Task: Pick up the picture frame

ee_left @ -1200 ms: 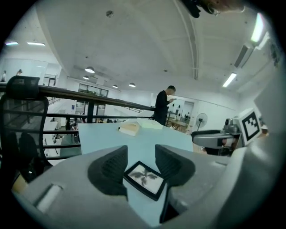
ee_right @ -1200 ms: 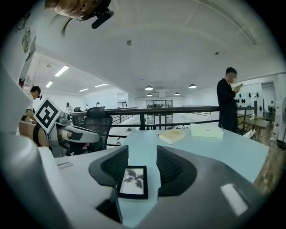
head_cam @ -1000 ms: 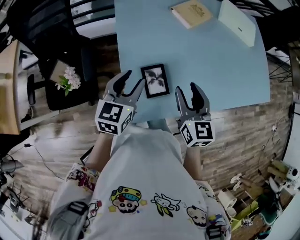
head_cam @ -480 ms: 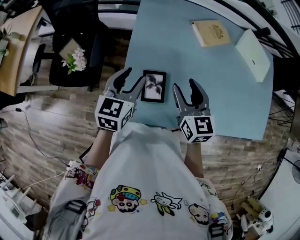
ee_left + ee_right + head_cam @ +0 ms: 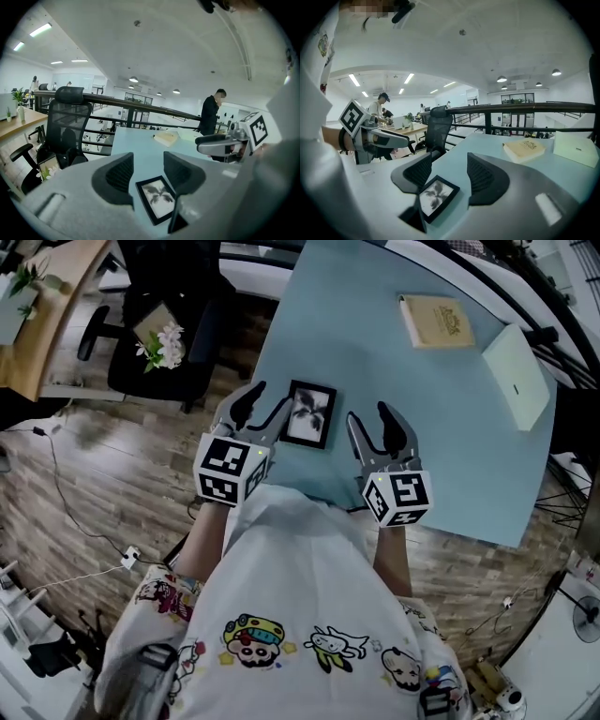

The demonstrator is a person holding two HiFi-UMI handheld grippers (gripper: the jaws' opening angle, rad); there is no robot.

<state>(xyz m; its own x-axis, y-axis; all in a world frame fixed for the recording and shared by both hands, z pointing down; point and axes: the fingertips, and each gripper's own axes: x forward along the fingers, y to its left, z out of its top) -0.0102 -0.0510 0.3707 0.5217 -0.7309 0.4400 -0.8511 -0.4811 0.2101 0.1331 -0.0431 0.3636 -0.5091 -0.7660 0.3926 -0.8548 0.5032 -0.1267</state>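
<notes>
A small black picture frame (image 5: 311, 413) holding a dark leaf print lies flat near the front edge of the light blue table (image 5: 394, 381). My left gripper (image 5: 264, 399) hovers just left of it, open, its inner finger close to the frame's left side. My right gripper (image 5: 370, 416) stands open a short way to the frame's right, with nothing between its fingers. In the left gripper view the frame (image 5: 157, 198) shows low between the wide jaws of that gripper (image 5: 147, 159). The right gripper view has the frame (image 5: 436, 197) under the left jaw of the right gripper (image 5: 450, 161).
A tan book (image 5: 438, 322) and a pale white box (image 5: 516, 376) lie at the table's far right. Left of the table a black office chair (image 5: 164, 343) carries flowers. Wooden floor runs below the table's front edge. A railing and people stand in the background.
The head view has swung, so the table looks turned. The right gripper has edged slightly toward the frame. Both grippers stay open on either side of the frame, which has not moved.
</notes>
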